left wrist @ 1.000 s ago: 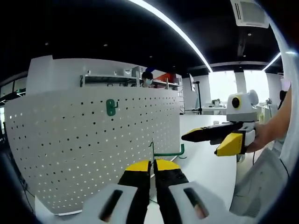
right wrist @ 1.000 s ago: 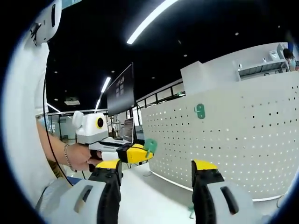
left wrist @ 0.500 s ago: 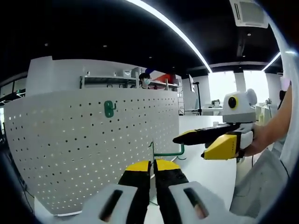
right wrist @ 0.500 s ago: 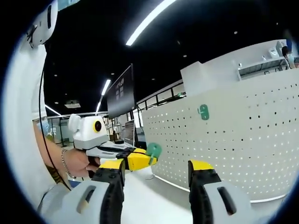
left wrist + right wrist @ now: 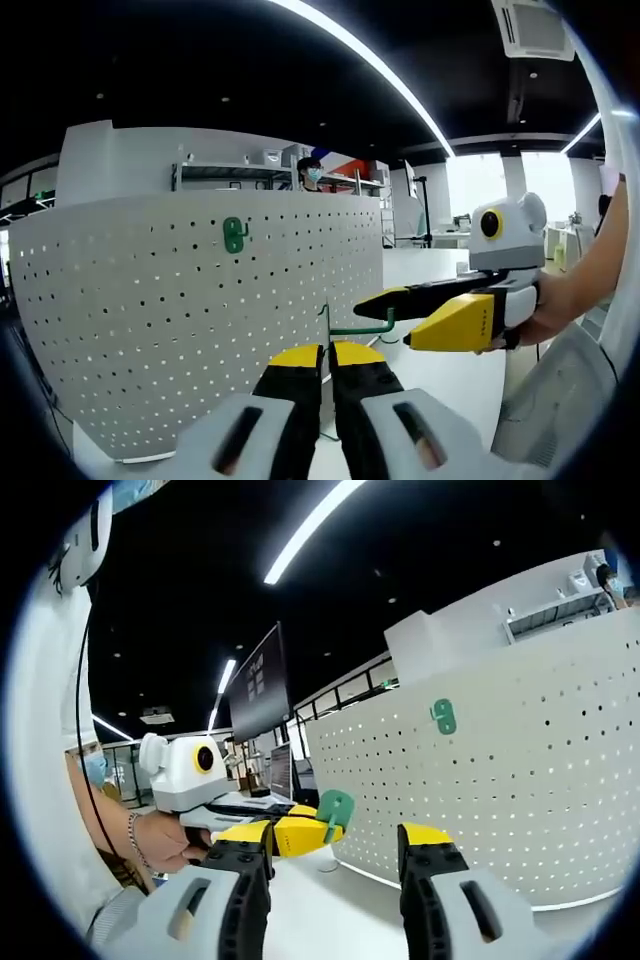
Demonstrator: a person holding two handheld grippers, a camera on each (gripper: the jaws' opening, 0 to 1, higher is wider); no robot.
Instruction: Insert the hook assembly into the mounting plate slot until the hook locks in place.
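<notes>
Gripping a green wire hook (image 5: 352, 325) with a flat green plate (image 5: 335, 812), the left gripper (image 5: 326, 356) has closed fingers; the hook's base is hidden. The right gripper (image 5: 333, 842) gapes open near the white perforated pegboard (image 5: 180, 310).

— What stands ahead of the left gripper (image 5: 326, 352)?
— A matt white perforated panel (image 5: 180, 320), seemingly painted metal; its jaws grip a thin green hook (image 5: 352, 326), glossy like coated wire.
— And the pads?
— Smooth yellow plastic.
</notes>
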